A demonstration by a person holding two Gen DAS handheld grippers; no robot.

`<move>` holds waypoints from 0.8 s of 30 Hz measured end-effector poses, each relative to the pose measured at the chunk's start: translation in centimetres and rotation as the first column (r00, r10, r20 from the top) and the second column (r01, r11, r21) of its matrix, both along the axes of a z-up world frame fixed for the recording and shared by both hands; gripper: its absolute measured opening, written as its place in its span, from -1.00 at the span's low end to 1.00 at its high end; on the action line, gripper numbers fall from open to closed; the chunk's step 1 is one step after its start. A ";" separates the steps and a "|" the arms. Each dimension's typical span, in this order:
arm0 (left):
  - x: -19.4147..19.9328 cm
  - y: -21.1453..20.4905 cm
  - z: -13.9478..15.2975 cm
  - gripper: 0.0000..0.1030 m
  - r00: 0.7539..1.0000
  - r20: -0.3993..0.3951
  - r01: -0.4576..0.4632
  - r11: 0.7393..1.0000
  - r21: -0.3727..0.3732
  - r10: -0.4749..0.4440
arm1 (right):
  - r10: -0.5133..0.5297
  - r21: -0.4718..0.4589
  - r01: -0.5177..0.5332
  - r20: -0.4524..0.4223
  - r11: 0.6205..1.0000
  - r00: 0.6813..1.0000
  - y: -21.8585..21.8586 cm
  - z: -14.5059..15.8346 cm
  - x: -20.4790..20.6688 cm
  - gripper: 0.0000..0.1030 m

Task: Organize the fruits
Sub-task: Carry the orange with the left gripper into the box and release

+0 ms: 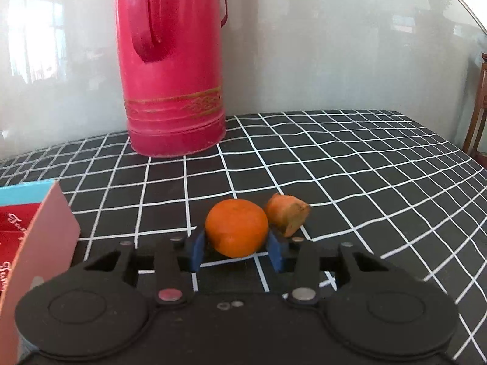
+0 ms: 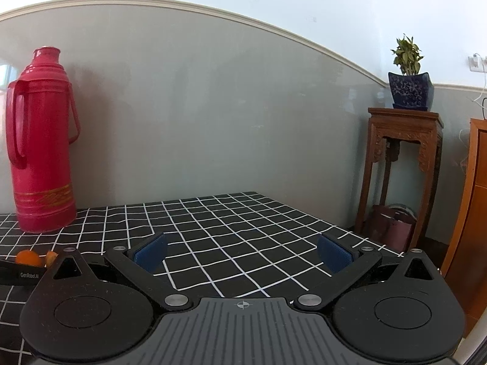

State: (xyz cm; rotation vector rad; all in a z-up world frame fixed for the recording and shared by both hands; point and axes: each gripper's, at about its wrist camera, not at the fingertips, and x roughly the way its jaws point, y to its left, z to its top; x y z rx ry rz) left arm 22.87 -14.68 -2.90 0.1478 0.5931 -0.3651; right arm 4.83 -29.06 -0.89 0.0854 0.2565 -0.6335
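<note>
A round orange (image 1: 236, 231) sits on the black tablecloth with white grid lines (image 1: 365, 167). My left gripper (image 1: 236, 245) is shut on it, one blue pad pressing on each side. Just behind and to the right of it lies a smaller orange-brown fruit piece (image 1: 287, 217), untouched. In the right wrist view both fruits show small at the far left: the orange (image 2: 28, 258) and the smaller piece (image 2: 51, 257). My right gripper (image 2: 243, 252) hovers over the cloth with its blue pads (image 2: 150, 254) wide apart and nothing between them.
A tall red thermos (image 1: 172, 70) stands at the back of the table near the wall. A red and blue box with a pink flap (image 1: 36, 243) lies close on the left. Beyond the table's right edge stands a wooden plant stand (image 2: 401, 167) with a potted plant (image 2: 411, 91).
</note>
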 end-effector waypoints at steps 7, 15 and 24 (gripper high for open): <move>-2.3 1.5 1.5 -0.37 1.000 0.026 -0.014 1.000 -0.014 0.014 | 0.015 -0.014 -0.015 0.001 1.000 1.000 0.9 0.0 0.2 1.00; -4.9 4.9 3.1 -0.37 0.993 0.069 -0.091 0.995 -0.039 0.093 | 0.063 -0.030 -0.063 0.004 0.998 0.998 2.8 0.3 0.7 1.00; -6.5 13.0 4.6 -0.36 0.922 0.102 -0.366 0.926 -0.090 0.374 | 0.169 -0.046 -0.169 -0.002 0.985 0.986 6.4 0.5 2.0 1.00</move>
